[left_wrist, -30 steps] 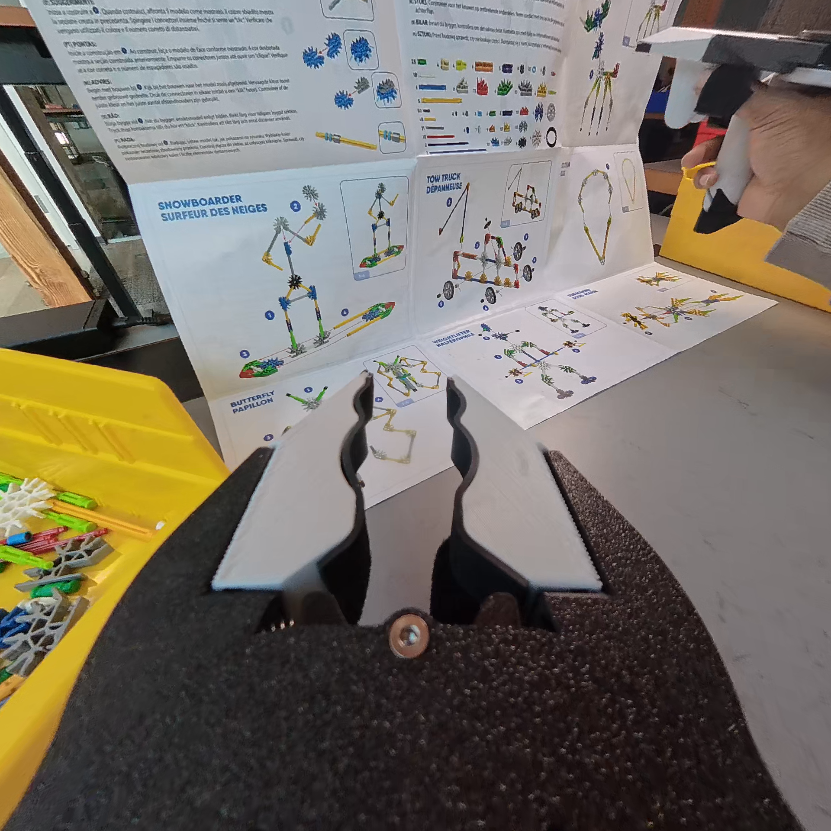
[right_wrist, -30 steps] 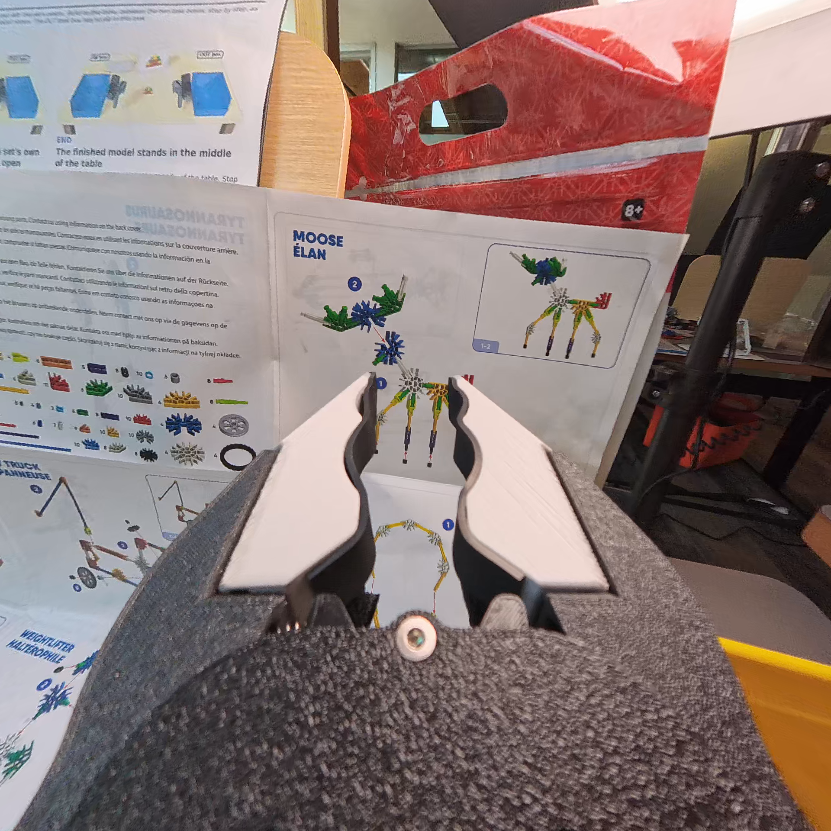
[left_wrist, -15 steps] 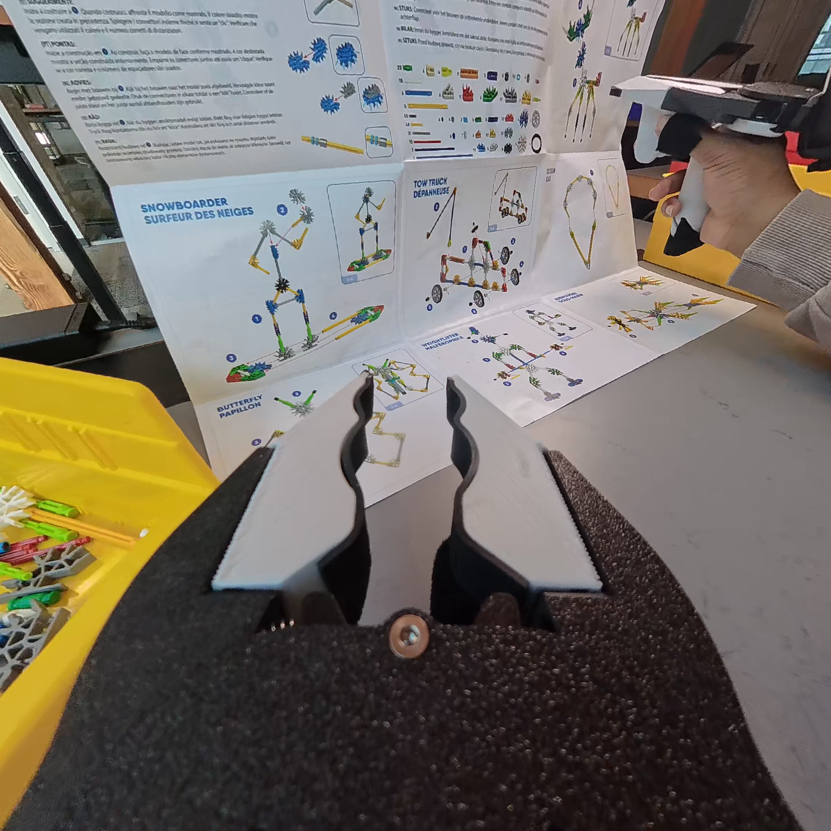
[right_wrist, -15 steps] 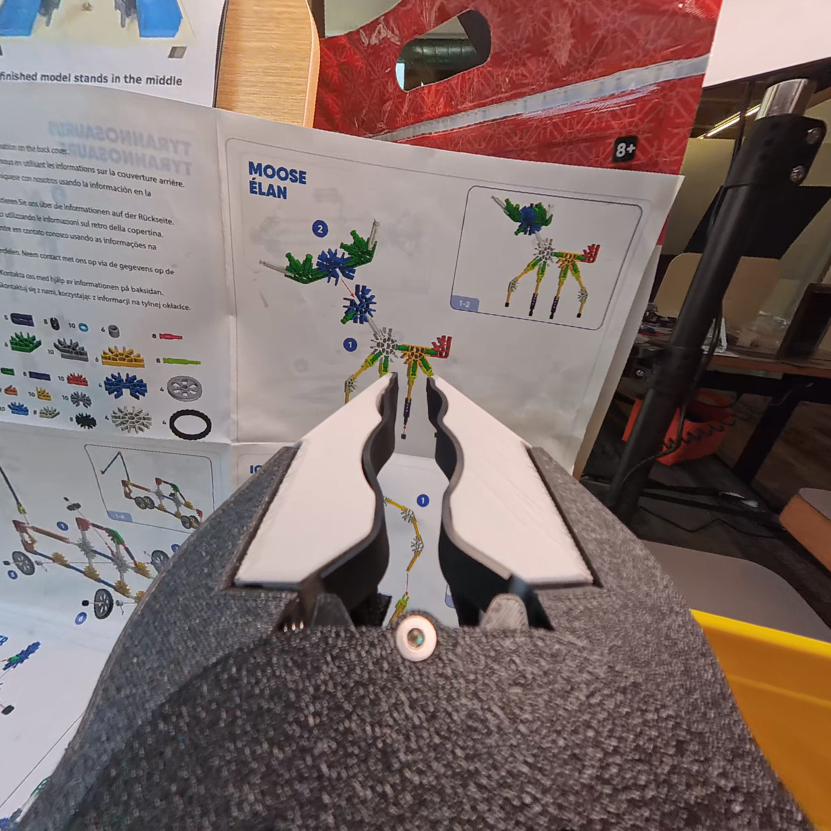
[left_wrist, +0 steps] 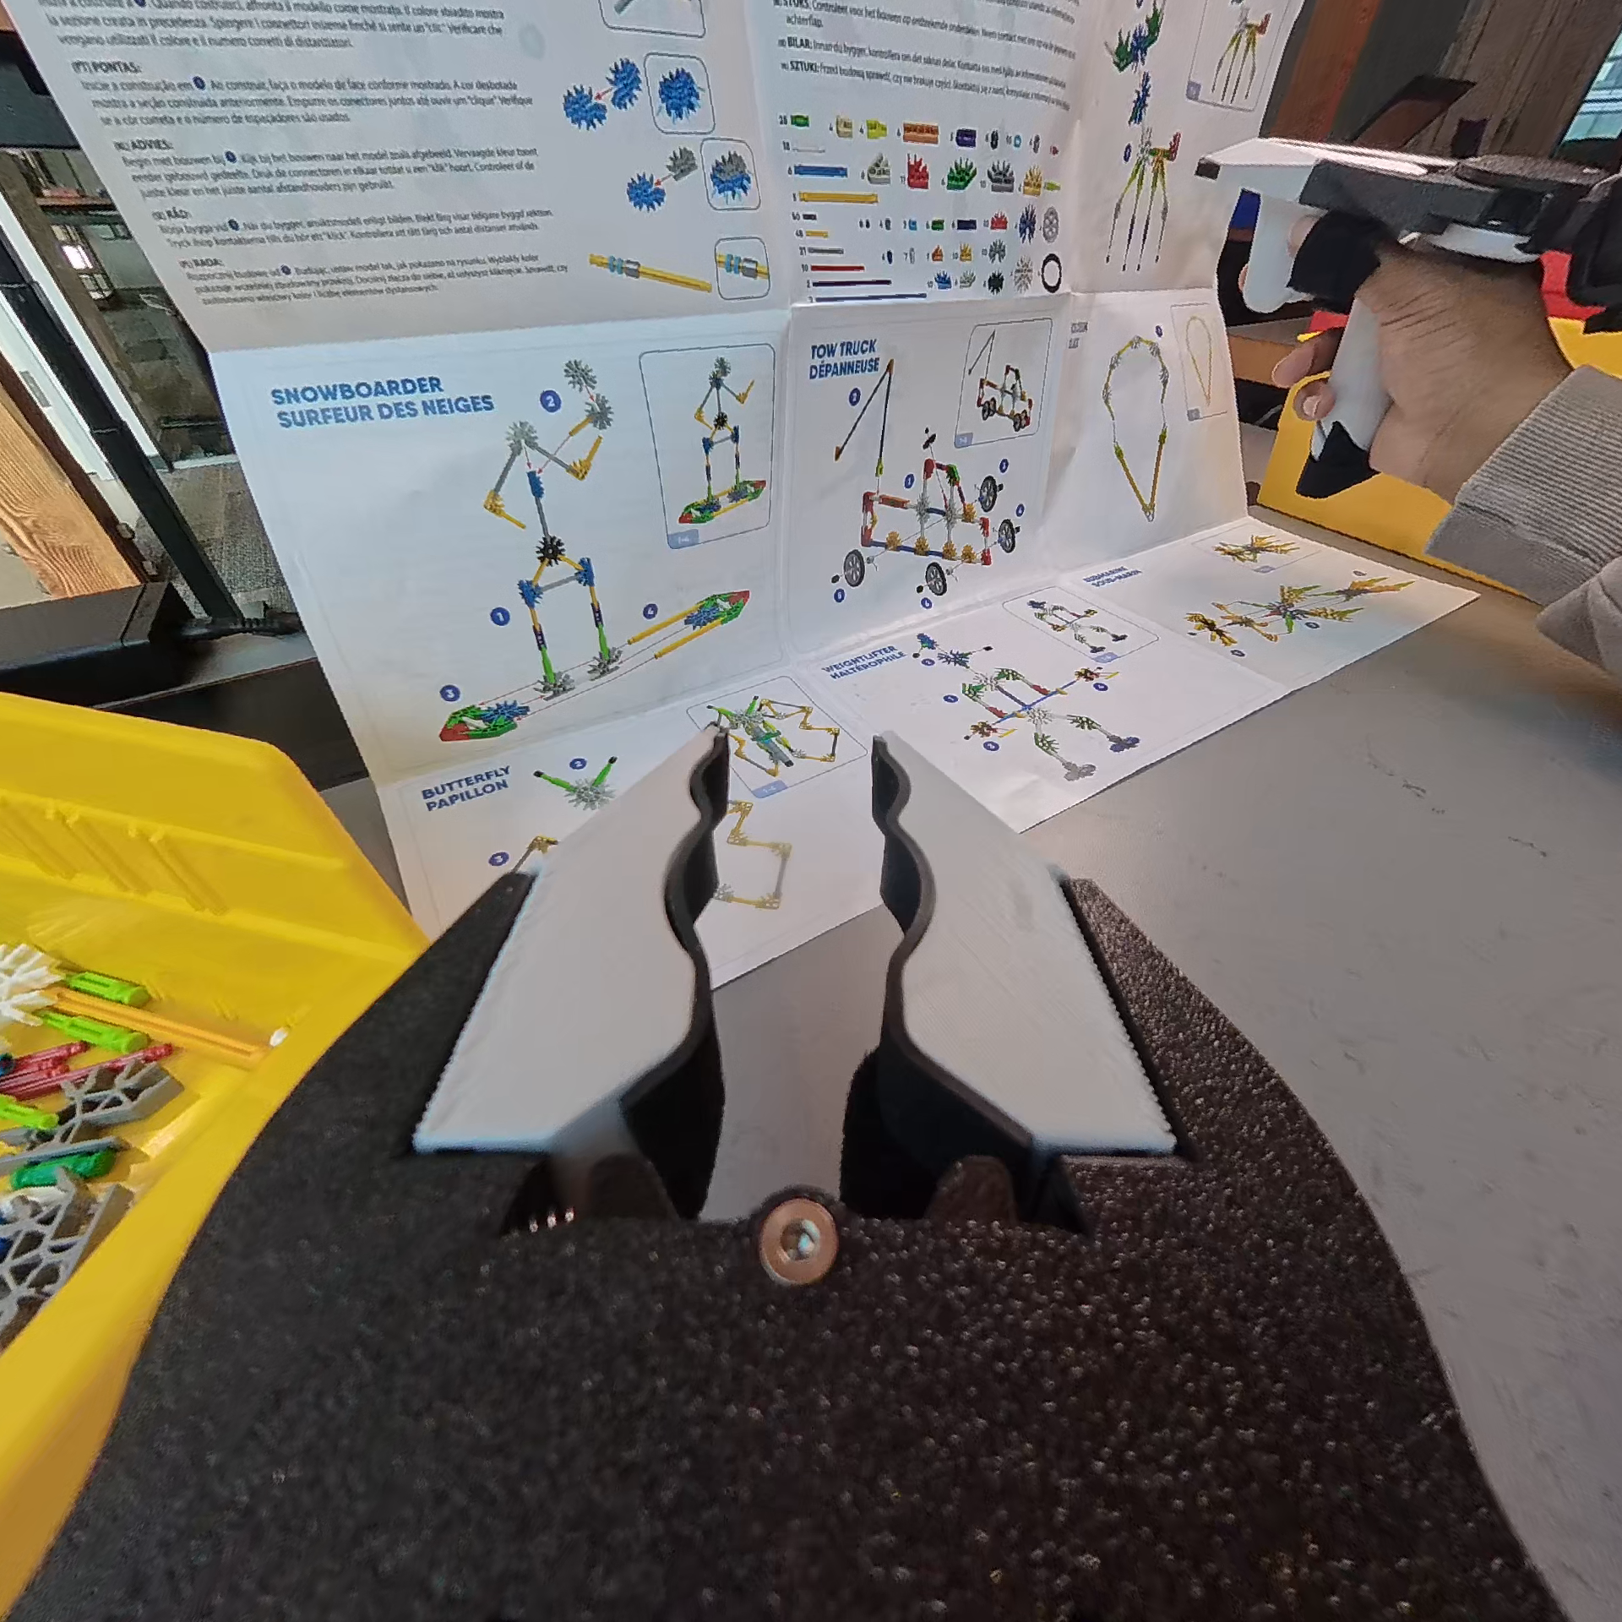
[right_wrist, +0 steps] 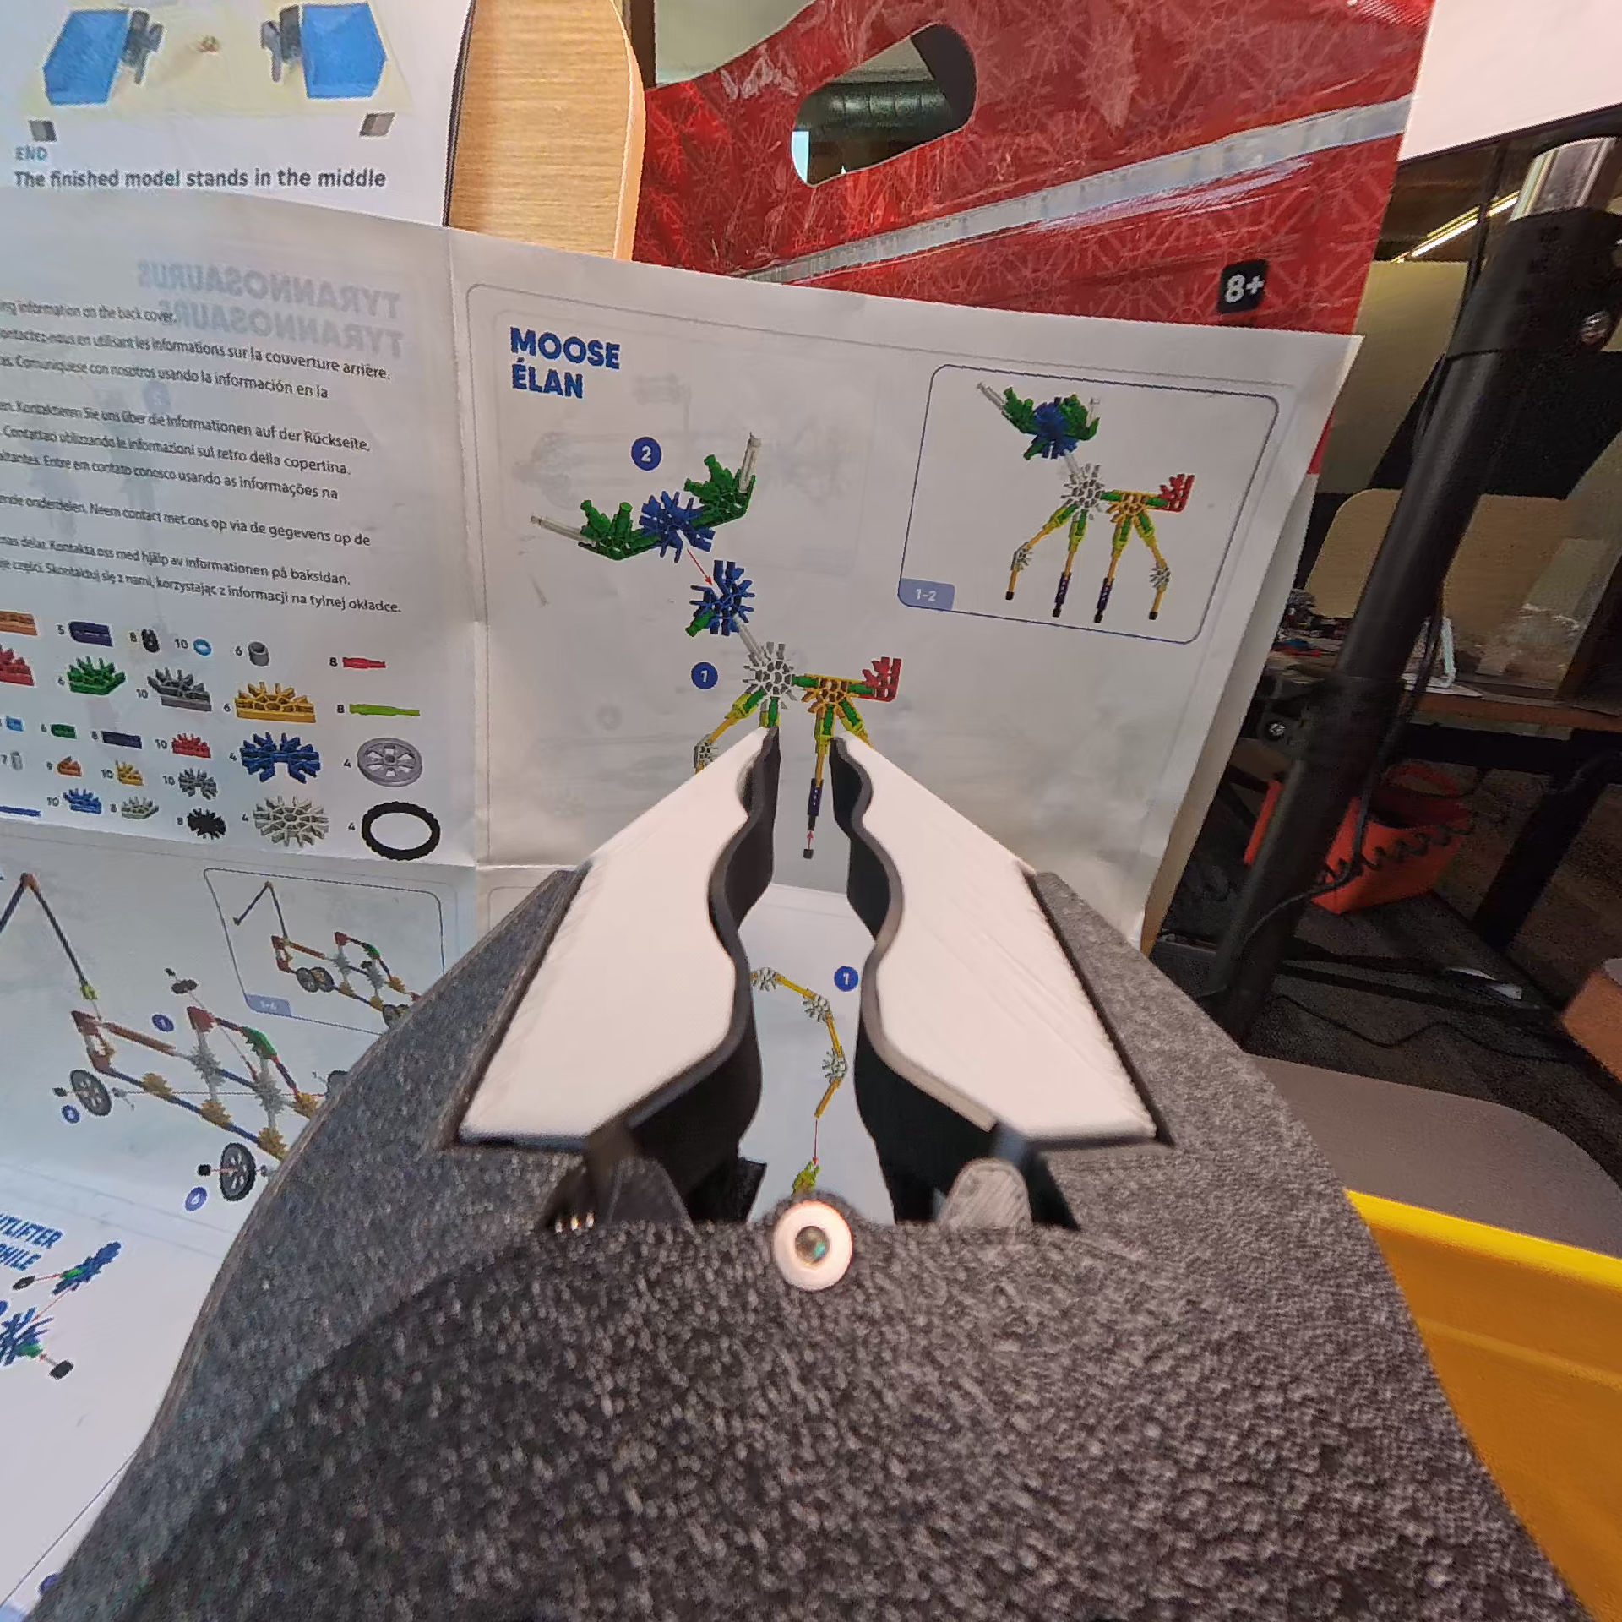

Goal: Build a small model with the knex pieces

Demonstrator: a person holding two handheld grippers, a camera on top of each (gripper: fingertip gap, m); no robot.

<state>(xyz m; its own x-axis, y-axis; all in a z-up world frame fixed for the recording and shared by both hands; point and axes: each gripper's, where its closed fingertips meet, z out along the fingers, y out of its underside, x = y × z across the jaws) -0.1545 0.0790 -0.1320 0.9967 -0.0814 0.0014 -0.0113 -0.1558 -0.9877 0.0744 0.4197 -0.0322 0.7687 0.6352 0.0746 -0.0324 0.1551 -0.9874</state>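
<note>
My left gripper (left_wrist: 799, 746) is open and empty, low over the grey table (left_wrist: 1316, 1009). It points at a large folded instruction sheet (left_wrist: 491, 491) that stands propped up, with its lower part lying on the table. A yellow tray (left_wrist: 175, 843) of coloured construction-toy rods and connectors (left_wrist: 79, 1053) sits just left of it. My right gripper (right_wrist: 803, 742) is held in the air close to the upright sheet (right_wrist: 878, 491), with its jaws narrowly apart and nothing between them. It also shows in the left wrist view (left_wrist: 1220, 167), held by a hand (left_wrist: 1448, 377).
A red cardboard box (right_wrist: 1141, 158) stands behind the sheet. A second yellow tray (right_wrist: 1510, 1369) is at the lower right. A black stand pole (right_wrist: 1422, 562) rises off the table's right. A second printed sheet (right_wrist: 202, 88) hangs at upper left. About 45 cm separates my left fingertips from my right.
My right gripper's jaws have narrowed from wide open to a small gap, and it has dropped lower in front of the sheet. My left gripper has hardly moved.
</note>
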